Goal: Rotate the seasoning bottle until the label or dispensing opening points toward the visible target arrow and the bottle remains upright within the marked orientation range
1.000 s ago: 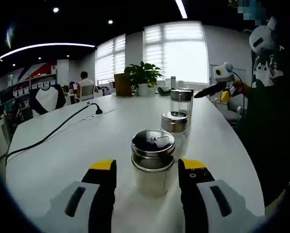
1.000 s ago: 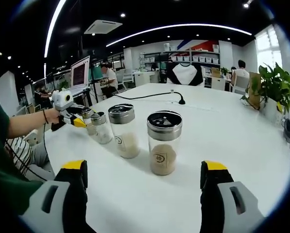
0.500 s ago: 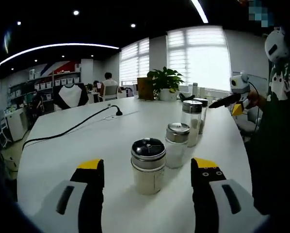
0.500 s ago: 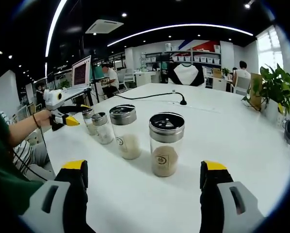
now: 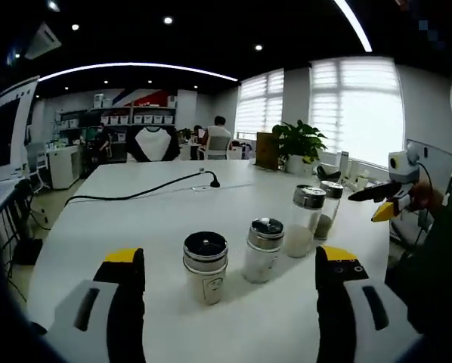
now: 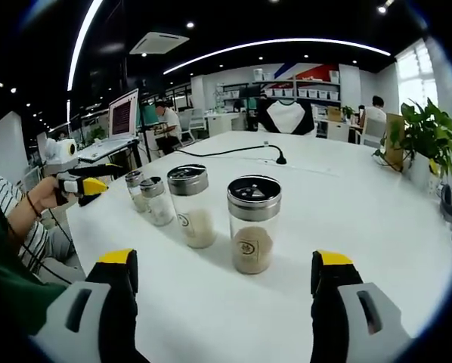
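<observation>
An open-plan office is shown. A long white table (image 5: 135, 227) is crossed by a black power cable (image 5: 143, 193), and a lit monitor (image 6: 125, 115) is seen on a desk where people are seated. Shelving with white storage boxes (image 6: 317, 92) lines the back wall. Blinds cover large windows (image 5: 358, 110), potted plants (image 5: 298, 144) stand nearby, and what may be an air-conditioning vent (image 6: 159, 42) is set in the dark ceiling.

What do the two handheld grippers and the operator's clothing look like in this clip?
Both the left gripper and right gripper have light grey bodies with dark slots, and black jaws tipped in yellow. Seen from across the table, each carries a white camera housing. The person wears a dark green top and a dark wristband.
</observation>
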Demonstrator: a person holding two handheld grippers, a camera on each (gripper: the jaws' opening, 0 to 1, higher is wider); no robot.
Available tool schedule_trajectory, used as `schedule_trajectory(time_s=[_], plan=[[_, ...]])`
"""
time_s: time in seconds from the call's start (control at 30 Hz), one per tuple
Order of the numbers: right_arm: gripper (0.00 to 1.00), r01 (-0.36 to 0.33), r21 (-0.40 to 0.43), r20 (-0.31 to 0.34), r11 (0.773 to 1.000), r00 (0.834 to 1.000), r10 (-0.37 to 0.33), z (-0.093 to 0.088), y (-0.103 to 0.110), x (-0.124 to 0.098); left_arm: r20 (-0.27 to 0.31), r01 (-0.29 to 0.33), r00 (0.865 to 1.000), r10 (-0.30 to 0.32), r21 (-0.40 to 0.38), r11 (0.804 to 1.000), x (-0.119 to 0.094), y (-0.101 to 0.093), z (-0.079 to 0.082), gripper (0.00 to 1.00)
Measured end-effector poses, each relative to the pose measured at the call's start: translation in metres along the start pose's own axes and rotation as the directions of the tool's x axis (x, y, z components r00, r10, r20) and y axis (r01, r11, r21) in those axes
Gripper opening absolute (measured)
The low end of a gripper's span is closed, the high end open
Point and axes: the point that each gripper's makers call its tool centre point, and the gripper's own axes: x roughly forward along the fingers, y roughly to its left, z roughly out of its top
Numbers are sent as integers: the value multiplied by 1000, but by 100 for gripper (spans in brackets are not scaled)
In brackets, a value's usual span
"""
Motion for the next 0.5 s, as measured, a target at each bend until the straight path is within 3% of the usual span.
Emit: schedule_trajectory(time_s=[0.13,0.23,0.5], plan=[[97,17,12,6,1000,1000,-17,-1,-3,-3,8,-46,999,46,-14,999,-7,-8,2,100],[96,26,25,8,999,1000,-26,-3,-3,-5,-23,-113,993,113,-30,993,-12,-10,-6,100],[96,51,44,4,998,999,-52,-8,-1,-11,-26,-163,987,161,-116,980,-19,-36,-13,100]])
